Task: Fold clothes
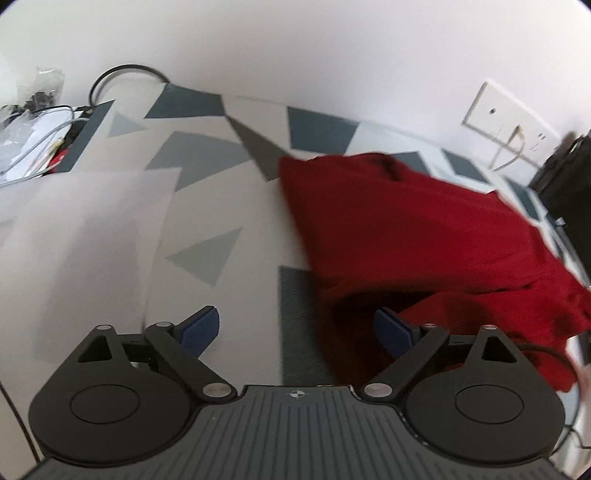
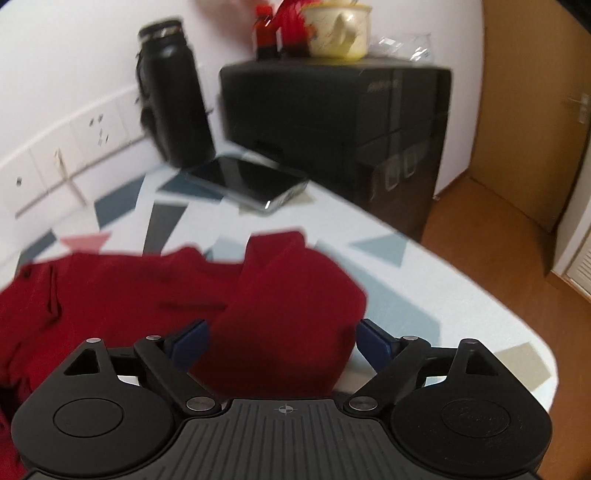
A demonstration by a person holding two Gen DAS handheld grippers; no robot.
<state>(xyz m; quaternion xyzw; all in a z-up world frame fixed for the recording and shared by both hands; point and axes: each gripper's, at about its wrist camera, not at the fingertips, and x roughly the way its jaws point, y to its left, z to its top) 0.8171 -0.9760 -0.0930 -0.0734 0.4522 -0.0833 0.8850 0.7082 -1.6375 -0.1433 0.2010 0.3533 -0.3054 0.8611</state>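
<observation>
A dark red garment (image 1: 424,229) lies spread on the patterned tablecloth (image 1: 110,221), filling the right half of the left wrist view. My left gripper (image 1: 295,328) hovers open at its near left edge. Its right blue pad (image 1: 393,330) is over the cloth and its left pad (image 1: 199,328) over bare table. In the right wrist view the garment (image 2: 110,291) stretches off to the left, with a folded-over part (image 2: 291,288) in front. My right gripper (image 2: 282,341) is open above that folded part, a pad on either side, neither pressing on it.
A tablet (image 2: 247,181), a black flask (image 2: 173,92) and a black box (image 2: 332,122) topped with a cream mug (image 2: 340,29) stand at the far end. The rounded table edge (image 2: 480,288) drops to wooden floor on the right. Cables and clutter (image 1: 33,122) lie far left.
</observation>
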